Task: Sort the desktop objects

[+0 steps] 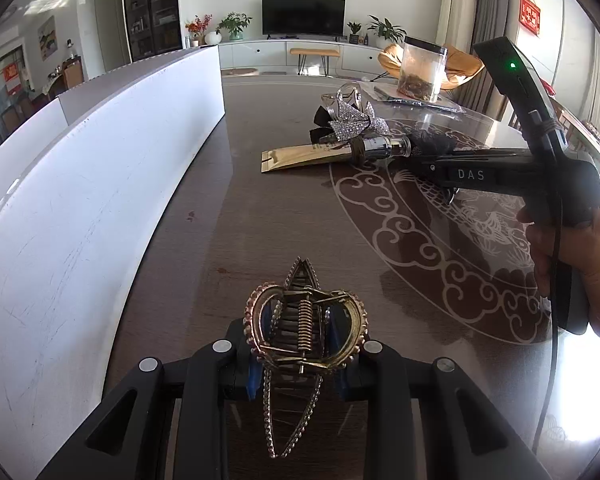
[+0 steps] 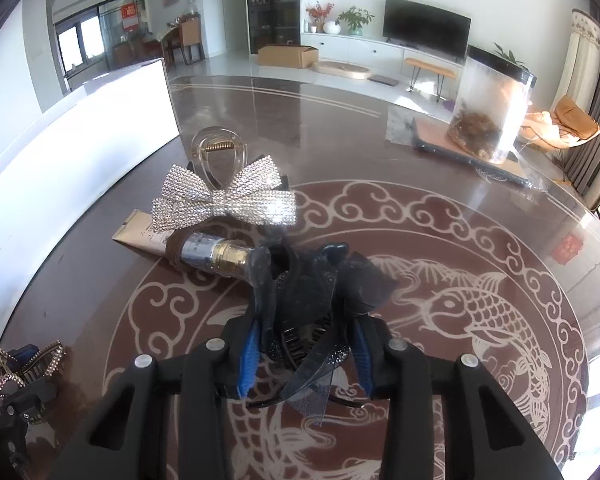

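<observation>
My left gripper (image 1: pixel 296 336) is shut on a gold claw hair clip (image 1: pixel 304 280) studded with beads, held just above the dark table (image 1: pixel 260 220). In the right wrist view my right gripper (image 2: pixel 306 340) has its blue pads (image 2: pixel 250 348) pressed on a black mesh bow hair clip (image 2: pixel 320 280) over the table's fish pattern. Just beyond it lie a small bottle with a gold cap (image 2: pixel 216 256), a gold packet (image 2: pixel 140 236), a rhinestone bow clip (image 2: pixel 224 200) and a clear claw clip (image 2: pixel 216 152). The right gripper (image 1: pixel 424 156) also shows in the left wrist view, reaching into that pile.
A long white box wall (image 1: pixel 80 200) runs along the table's left side. At the far right stand a clear jar (image 2: pixel 488 120) with brown contents and a flat notebook in plastic (image 2: pixel 432 136). A hand (image 1: pixel 580 260) holds the right gripper's handle.
</observation>
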`<move>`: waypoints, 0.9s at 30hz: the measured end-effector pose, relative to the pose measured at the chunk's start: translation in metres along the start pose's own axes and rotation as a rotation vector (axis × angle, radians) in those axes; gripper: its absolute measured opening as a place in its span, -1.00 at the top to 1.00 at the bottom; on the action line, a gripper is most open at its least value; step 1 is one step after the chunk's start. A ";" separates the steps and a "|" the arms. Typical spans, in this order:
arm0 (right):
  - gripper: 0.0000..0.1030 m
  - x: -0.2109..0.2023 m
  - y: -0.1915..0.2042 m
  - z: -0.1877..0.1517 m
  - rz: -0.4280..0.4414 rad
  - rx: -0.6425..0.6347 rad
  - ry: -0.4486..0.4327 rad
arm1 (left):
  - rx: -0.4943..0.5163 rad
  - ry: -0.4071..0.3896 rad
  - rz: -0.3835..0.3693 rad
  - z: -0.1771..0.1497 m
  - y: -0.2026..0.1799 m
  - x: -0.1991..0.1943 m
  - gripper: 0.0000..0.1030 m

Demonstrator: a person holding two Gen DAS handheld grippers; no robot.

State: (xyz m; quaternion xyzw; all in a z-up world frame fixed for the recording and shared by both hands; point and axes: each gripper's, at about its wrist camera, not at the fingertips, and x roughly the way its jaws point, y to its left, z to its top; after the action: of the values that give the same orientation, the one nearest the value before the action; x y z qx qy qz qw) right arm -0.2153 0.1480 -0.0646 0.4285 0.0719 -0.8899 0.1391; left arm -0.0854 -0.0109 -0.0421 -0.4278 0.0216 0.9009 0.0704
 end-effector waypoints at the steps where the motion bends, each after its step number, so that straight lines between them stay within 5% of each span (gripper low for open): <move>1: 0.23 -0.002 0.000 -0.003 0.003 0.001 -0.001 | -0.001 0.000 -0.001 0.000 0.000 0.000 0.47; 14: 0.23 -0.094 0.028 -0.117 0.082 -0.045 -0.011 | -0.014 -0.002 -0.016 0.002 0.000 0.001 0.48; 20: 0.21 -0.123 0.023 -0.153 0.022 0.017 -0.011 | -0.050 -0.006 -0.052 -0.002 0.007 -0.004 0.47; 27: -0.37 -0.120 0.029 -0.153 -0.009 -0.017 0.010 | -0.017 -0.001 -0.024 -0.008 -0.001 -0.009 0.46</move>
State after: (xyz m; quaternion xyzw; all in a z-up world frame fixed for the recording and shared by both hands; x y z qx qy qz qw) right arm -0.0213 0.1805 -0.0659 0.4312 0.0820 -0.8878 0.1382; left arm -0.0735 -0.0116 -0.0407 -0.4280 0.0087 0.9004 0.0775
